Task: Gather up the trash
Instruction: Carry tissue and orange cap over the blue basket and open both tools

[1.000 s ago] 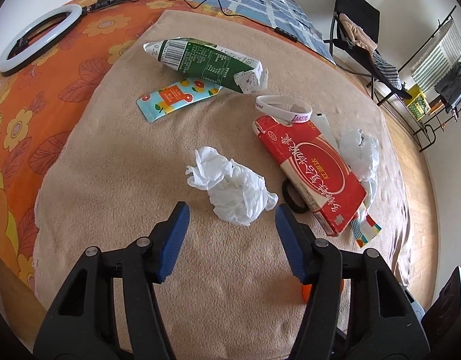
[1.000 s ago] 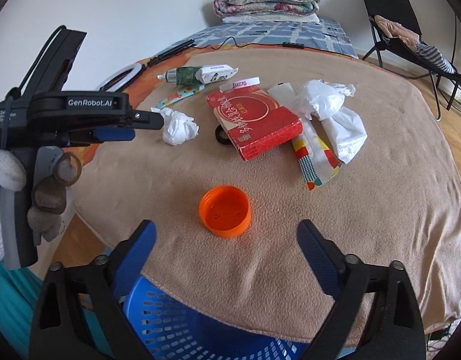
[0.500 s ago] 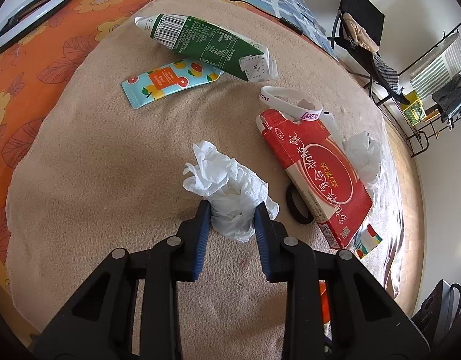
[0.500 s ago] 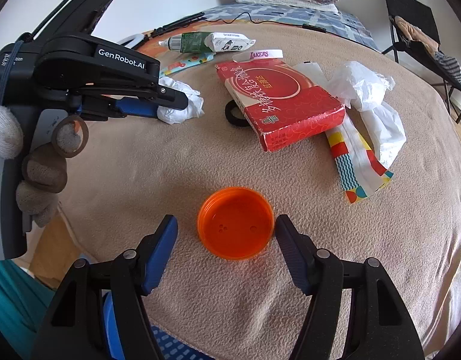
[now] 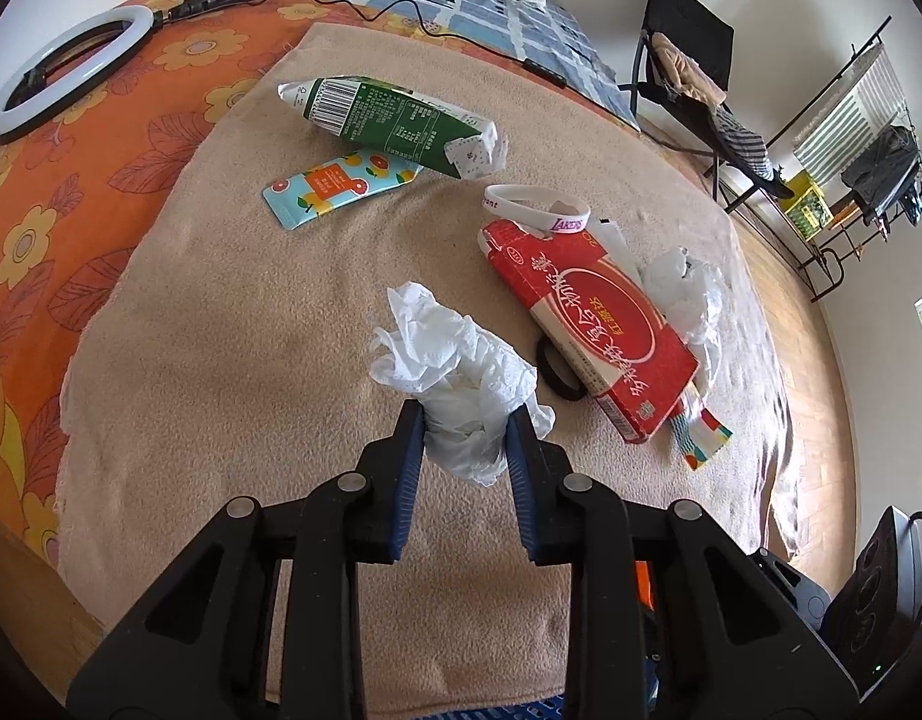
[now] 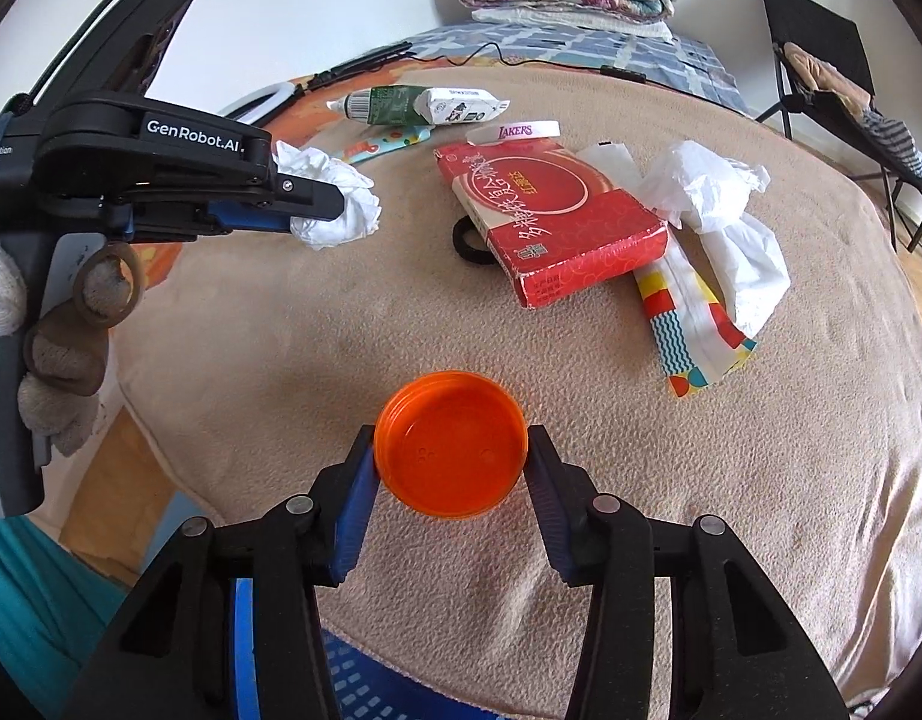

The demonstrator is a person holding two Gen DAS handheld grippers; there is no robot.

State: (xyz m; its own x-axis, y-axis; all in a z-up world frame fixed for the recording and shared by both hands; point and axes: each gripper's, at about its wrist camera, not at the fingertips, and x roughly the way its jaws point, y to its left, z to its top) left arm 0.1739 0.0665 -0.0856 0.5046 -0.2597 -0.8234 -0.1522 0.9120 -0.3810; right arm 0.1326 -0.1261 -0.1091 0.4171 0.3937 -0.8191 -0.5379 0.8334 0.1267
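Note:
A crumpled white tissue sits pinched between the pads of my left gripper, just over the beige blanket. In the right wrist view the same left gripper reaches in from the left with the tissue at its tip, held by a gloved hand. My right gripper is closing on an orange plastic lid, and both pads touch its rim. Other trash lies beyond: a red box, a green carton, a fruit-print packet and a white plastic bag.
A blue slotted basket stands below the blanket's near edge. A white wristband, a black hair tie and a colourful wrapper lie by the red box. A ring light lies far left, a black chair far right.
My left jaws came forward and closed on the tissue. My right jaws moved up to the orange lid and closed in on its rim.

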